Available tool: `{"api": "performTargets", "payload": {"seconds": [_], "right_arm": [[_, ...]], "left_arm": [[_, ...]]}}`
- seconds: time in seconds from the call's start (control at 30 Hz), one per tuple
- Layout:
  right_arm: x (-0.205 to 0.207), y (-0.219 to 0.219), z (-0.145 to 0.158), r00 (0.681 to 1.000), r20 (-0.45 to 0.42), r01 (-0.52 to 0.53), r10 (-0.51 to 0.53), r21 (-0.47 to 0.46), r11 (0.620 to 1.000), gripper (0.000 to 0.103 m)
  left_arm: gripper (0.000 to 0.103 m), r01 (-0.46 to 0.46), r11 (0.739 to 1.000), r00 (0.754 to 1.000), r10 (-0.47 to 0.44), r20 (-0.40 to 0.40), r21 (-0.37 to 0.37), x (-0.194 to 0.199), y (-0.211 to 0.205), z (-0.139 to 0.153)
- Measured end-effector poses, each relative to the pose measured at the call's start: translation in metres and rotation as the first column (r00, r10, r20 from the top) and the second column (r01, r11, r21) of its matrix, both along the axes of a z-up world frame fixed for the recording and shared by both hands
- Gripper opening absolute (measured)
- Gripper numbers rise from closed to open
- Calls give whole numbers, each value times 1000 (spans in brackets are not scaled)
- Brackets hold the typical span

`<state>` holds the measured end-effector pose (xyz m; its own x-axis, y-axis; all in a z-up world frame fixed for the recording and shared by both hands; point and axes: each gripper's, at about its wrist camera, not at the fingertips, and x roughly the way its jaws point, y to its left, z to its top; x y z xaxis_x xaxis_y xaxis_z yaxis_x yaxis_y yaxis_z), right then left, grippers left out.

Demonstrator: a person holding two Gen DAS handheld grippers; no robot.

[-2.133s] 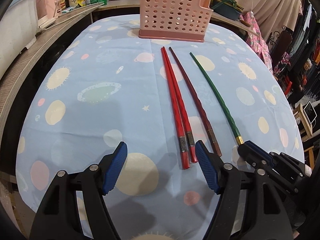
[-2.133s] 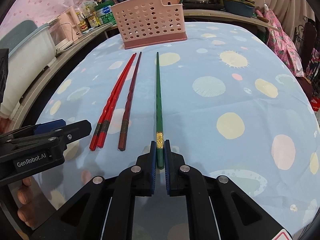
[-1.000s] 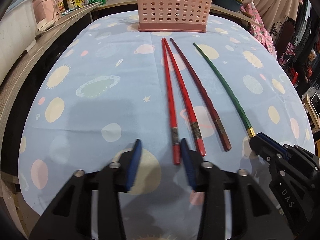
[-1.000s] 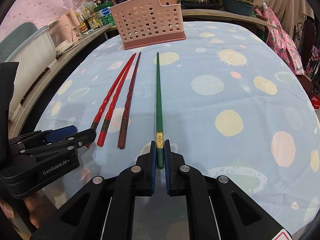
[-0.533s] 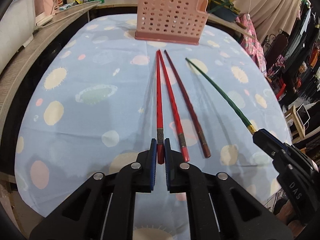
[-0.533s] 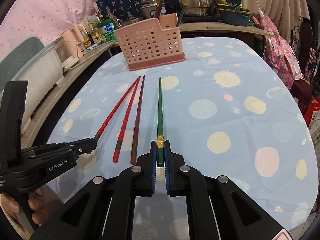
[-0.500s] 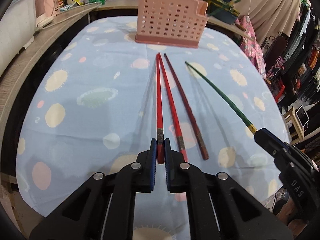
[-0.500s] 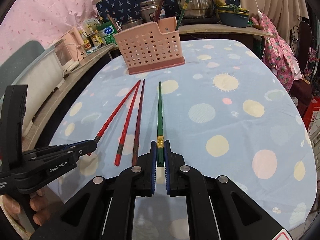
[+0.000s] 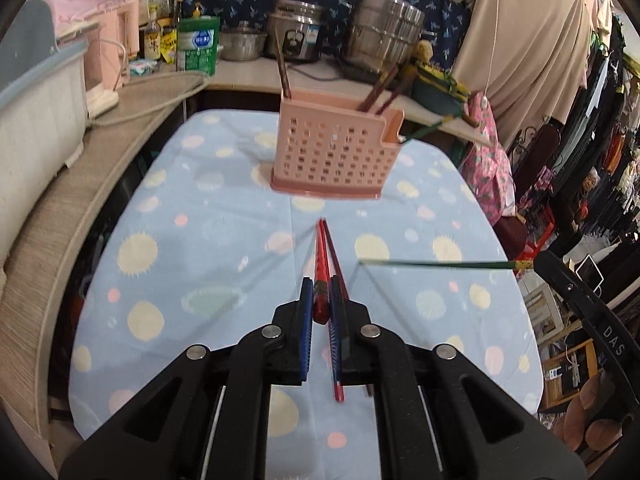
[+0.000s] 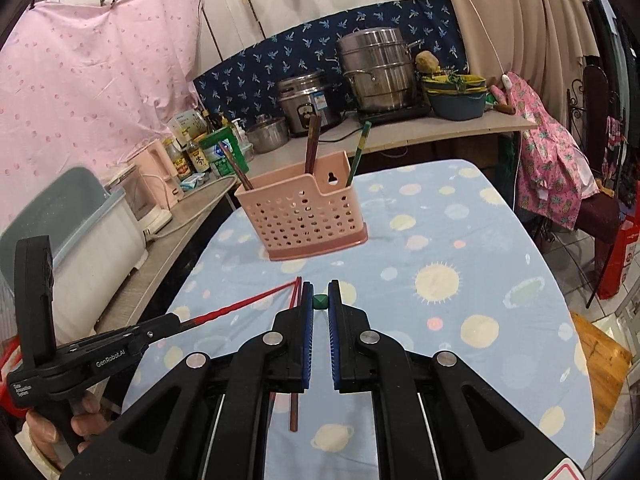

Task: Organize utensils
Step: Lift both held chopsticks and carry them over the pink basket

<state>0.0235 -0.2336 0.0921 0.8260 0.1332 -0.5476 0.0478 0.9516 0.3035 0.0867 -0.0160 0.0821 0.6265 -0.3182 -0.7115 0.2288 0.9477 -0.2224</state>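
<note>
My left gripper is shut on one red chopstick, held off the table and pointing toward the pink perforated basket. A second red chopstick and a dark maroon one lie on the blue spotted cloth below. My right gripper is shut on the green chopstick, seen end-on here; in the left wrist view the green chopstick hangs level in the air. The basket holds several brown chopsticks and a green one.
A wooden counter with a white appliance runs along the left. Bottles, a rice cooker and steel pots stand behind the table. Clothes and a chair crowd the right side. A hand holds the left gripper's handle.
The left gripper closed on a red chopstick. Both grippers then rose, lifting the red and green chopsticks off the cloth, and the view tilted up toward the basket.
</note>
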Motion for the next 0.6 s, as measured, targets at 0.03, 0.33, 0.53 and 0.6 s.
{"api": "performTargets", "payload": {"seconds": [0.03,0.33,0.53,0.6], "right_arm": [[2,-1,4,1000,9,2,-2,2,1000,7],[37,-10,38,997,72,-23,18,68,997,7],[54,-6,69,988,149,-31,24,48,998,7],[62,-6,82,983,181,-27,19,43,999,7]], "left_arm": [[8,-2,1000,1000,2,11,-2,3,1,5],[7,-11,1000,994,13,111,-21,39,0,57],[7,0,999,985,9,172,-53,57,-3,93],[7,-2,998,980,14,197,-64,64,-2,106]]}}
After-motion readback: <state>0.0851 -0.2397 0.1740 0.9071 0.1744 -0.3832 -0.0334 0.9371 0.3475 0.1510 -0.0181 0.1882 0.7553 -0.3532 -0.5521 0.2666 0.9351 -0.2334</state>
